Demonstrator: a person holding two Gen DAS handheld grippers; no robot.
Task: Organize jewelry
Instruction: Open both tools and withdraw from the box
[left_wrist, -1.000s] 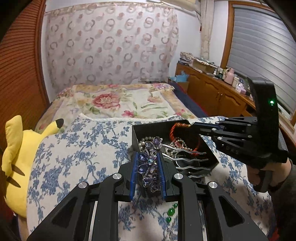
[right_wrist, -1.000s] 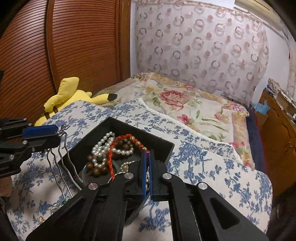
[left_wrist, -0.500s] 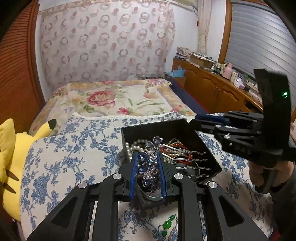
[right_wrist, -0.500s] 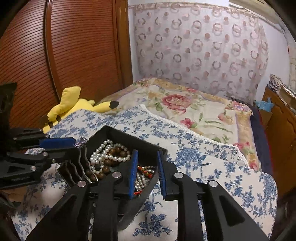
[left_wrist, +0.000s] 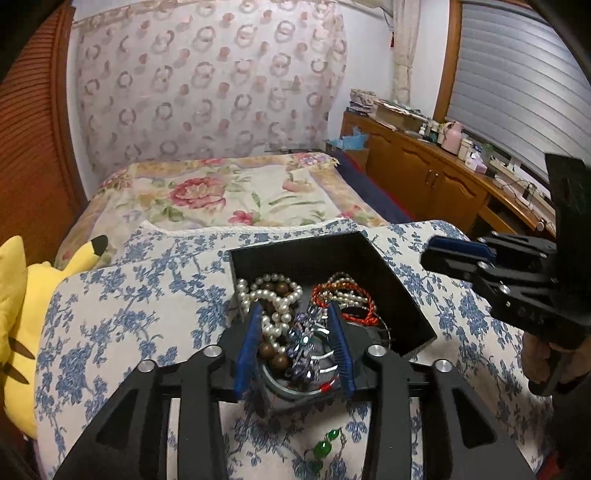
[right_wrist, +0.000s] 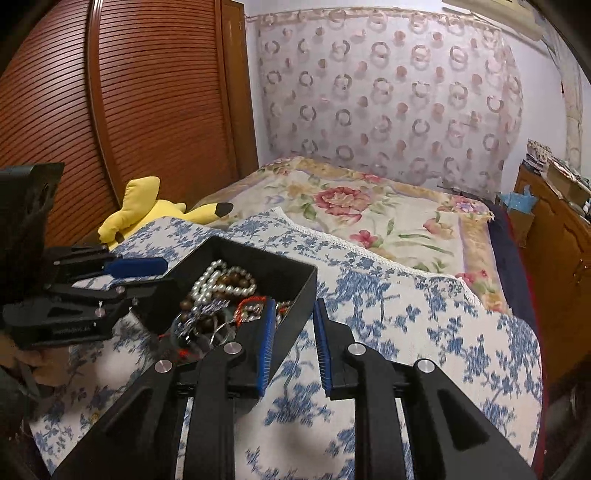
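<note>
Dim, warm indoor light is filling both views. Fisheye distortion is bending the wardrobe (right_wrist: 110, 110) and shutter (left_wrist: 517, 92) edges, dark vignetting is eating the corners, and the blue-flowered cloth (right_wrist: 406, 314) is smearing slightly.

Beads (left_wrist: 273, 295) in box (left_wrist: 402, 295); plush (left_wrist: 22, 314) left.

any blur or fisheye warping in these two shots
Left wrist view: strong fisheye bend in the window shutter, dark corners, black box fairly sharp. Right wrist view: wardrobe door bows, the blue floral cloth looks slightly motion-smeared.
</note>
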